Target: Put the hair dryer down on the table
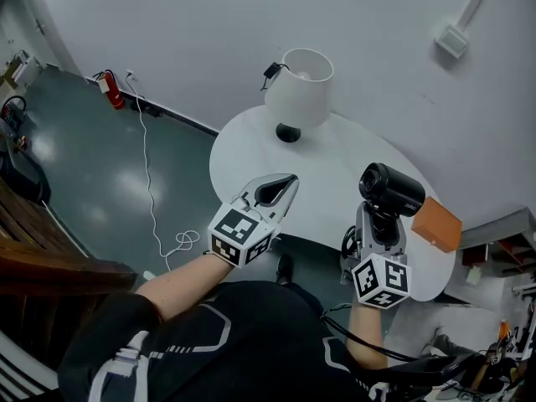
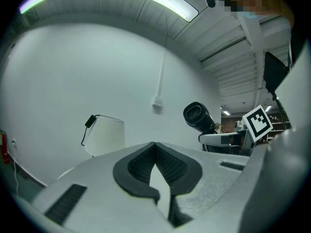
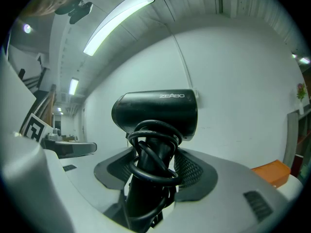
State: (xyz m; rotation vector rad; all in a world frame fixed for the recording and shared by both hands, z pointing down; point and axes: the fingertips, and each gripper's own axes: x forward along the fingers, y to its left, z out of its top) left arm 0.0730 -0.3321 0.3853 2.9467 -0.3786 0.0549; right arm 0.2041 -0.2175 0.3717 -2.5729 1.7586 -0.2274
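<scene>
A black hair dryer (image 1: pixel 391 190) stands upright in my right gripper (image 1: pixel 378 224), which is shut on its handle. Its cord is wound around the handle. In the right gripper view the hair dryer (image 3: pixel 156 111) fills the middle, barrel pointing sideways, held between the jaws of my right gripper (image 3: pixel 154 171). It hangs above the near right part of the round white table (image 1: pixel 335 174). My left gripper (image 1: pixel 280 193) hovers over the table's near left edge, shut with nothing in it. The left gripper view shows its jaws closed tip to tip (image 2: pixel 155 152) and the hair dryer (image 2: pixel 197 116) off to the right.
A white lamp (image 1: pixel 298 90) with a black base stands at the table's far side. An orange box (image 1: pixel 436 224) lies at the table's right edge. A white cable (image 1: pixel 151 182) trails on the dark floor at left, near a red fire extinguisher (image 1: pixel 111 88).
</scene>
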